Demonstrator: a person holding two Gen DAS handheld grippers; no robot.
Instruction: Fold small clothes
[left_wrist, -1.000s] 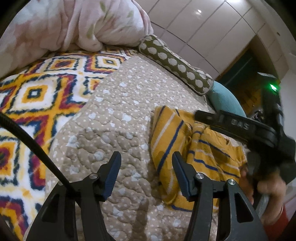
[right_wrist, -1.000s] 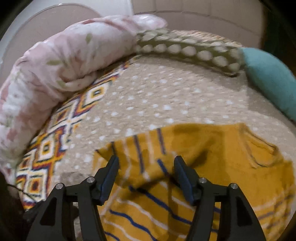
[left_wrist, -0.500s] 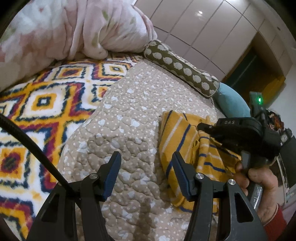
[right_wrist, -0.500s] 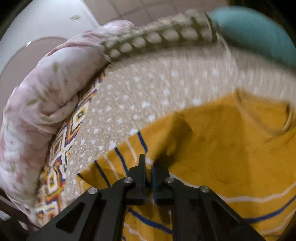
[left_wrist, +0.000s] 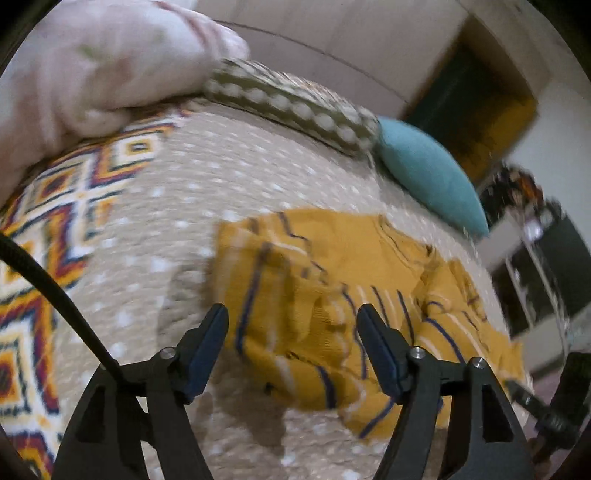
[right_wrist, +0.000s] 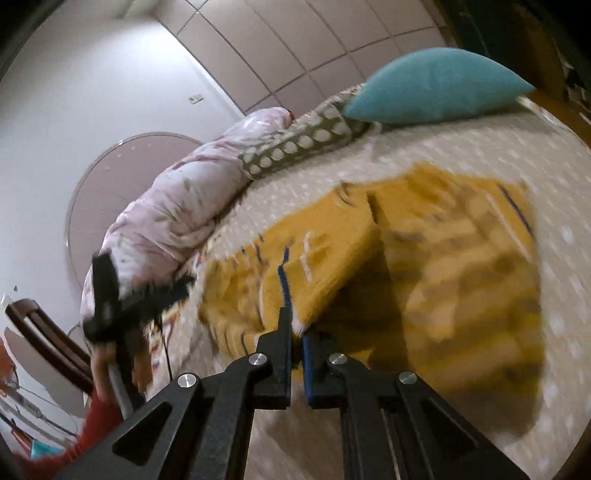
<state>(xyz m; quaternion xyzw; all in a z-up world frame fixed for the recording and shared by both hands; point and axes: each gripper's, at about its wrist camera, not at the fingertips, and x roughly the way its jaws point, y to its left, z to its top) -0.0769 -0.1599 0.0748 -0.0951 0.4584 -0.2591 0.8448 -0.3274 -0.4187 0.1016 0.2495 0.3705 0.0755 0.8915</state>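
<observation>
A small mustard-yellow garment (left_wrist: 332, 291) with blue and white stripes lies on the beige dotted quilt (left_wrist: 207, 192). My left gripper (left_wrist: 291, 339) is open and hovers just above the garment's near left part, holding nothing. My right gripper (right_wrist: 295, 332) is shut on an edge of the garment (right_wrist: 332, 266) and holds that flap lifted above the rest of the cloth, casting a shadow under it. The left gripper also shows in the right wrist view (right_wrist: 147, 295) at the garment's far left side. Both views are blurred.
A teal cushion (left_wrist: 424, 173) and a green dotted bolster (left_wrist: 295, 103) lie at the quilt's far edge. A pink duvet (left_wrist: 92, 70) is heaped at the far left, beside a patterned blanket (left_wrist: 48, 229). A wooden chair (right_wrist: 44, 339) stands beside the bed.
My right gripper closed on the garment's edge and lifted it, swinging right. My left gripper moved right, over the garment, and stayed open.
</observation>
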